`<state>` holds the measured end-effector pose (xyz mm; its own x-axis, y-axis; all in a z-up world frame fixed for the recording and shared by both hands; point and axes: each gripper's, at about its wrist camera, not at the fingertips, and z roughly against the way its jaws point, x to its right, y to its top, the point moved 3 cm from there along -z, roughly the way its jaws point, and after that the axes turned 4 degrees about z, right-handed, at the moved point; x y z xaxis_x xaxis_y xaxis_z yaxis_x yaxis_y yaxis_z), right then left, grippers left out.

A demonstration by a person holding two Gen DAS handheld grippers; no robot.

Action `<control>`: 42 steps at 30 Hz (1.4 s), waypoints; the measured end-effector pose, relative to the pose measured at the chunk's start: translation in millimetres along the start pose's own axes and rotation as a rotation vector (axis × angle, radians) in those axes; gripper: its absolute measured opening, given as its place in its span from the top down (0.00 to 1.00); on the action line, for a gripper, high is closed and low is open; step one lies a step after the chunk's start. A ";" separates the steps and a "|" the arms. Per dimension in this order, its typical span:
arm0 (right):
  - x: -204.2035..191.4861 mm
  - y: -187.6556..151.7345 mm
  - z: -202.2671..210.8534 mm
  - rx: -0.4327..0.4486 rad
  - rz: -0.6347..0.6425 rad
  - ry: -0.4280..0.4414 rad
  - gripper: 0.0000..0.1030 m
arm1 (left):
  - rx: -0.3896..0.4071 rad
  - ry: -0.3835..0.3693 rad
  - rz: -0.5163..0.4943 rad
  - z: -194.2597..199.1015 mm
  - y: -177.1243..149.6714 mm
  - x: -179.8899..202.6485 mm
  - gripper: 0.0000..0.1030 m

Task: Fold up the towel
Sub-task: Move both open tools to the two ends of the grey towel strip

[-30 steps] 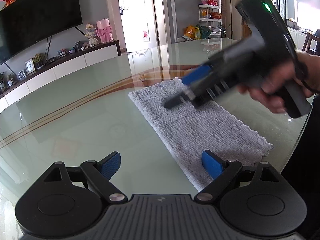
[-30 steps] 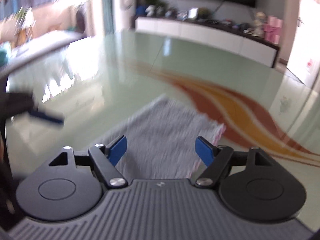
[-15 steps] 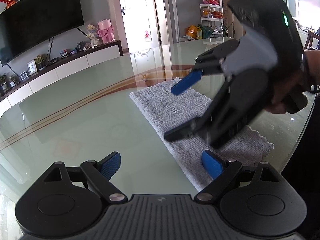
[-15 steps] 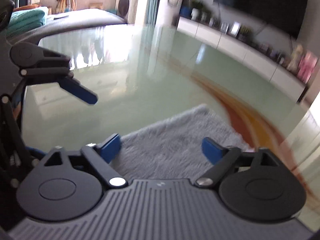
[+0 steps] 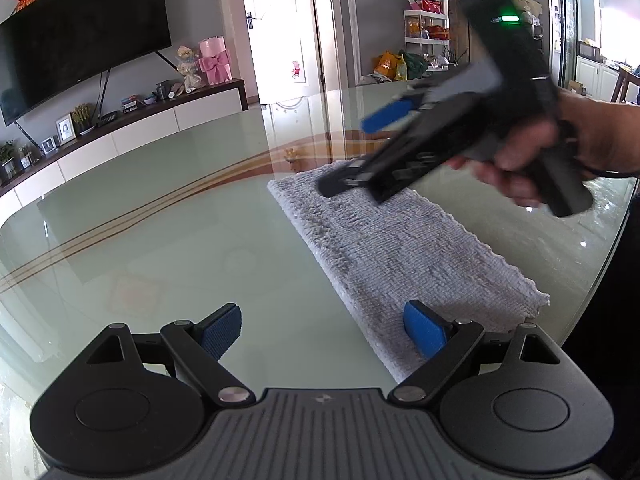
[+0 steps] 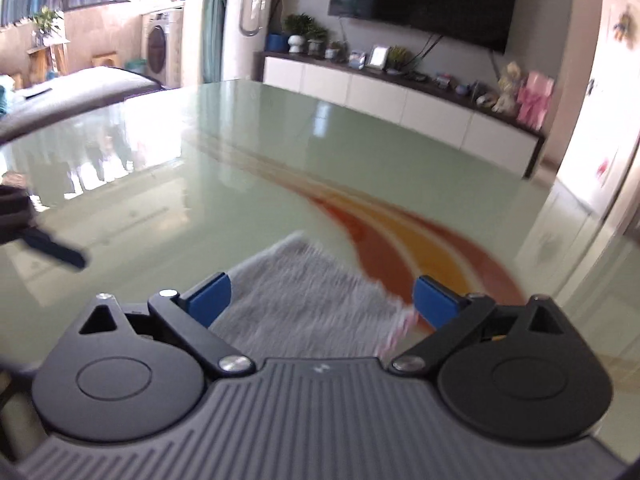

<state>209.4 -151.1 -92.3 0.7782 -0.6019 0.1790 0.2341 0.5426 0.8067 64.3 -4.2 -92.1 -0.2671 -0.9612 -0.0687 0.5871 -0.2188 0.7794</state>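
Note:
A grey towel (image 5: 396, 248) lies folded into a long strip on the green glass table (image 5: 168, 240). My left gripper (image 5: 324, 330) is open at the strip's near end, its right pad over the cloth and its left pad over bare glass. My right gripper (image 5: 352, 152) is held by a hand (image 5: 532, 168) above the strip's far end; it is open with nothing between its fingers. In the right wrist view the right gripper (image 6: 322, 300) hangs over the blurred towel (image 6: 312, 304). A finger of the left gripper (image 6: 52, 250) shows at the left edge there.
The table's rounded edge (image 5: 616, 240) runs close on the right of the towel. An orange curved band (image 6: 404, 240) is printed on the glass beyond the towel. A TV cabinet (image 5: 120, 128) and a door (image 5: 288, 28) stand behind the table.
The right gripper swung from low over the towel's middle up and back toward its far end. It stayed open. The left gripper and the towel kept still.

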 end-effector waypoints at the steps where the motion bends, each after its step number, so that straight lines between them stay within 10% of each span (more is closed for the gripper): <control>1: -3.2 -1.5 4.8 -0.006 0.014 0.007 0.03 | 0.007 0.009 -0.001 1.6 0.4 -1.6 0.18; 38: 21.4 -7.4 3.3 -0.091 -0.097 -0.160 0.01 | -0.043 -0.035 0.014 17.4 -11.9 -2.2 0.17; 42: 3.7 -10.2 32.6 -0.055 -0.115 -0.037 0.00 | -0.044 -0.037 0.037 17.9 -15.0 -4.9 0.15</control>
<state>190.9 -177.9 -81.5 0.7228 -0.6824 0.1089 0.3527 0.4998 0.7910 43.1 6.8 -92.3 -0.2720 -0.9621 -0.0170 0.6297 -0.1913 0.7529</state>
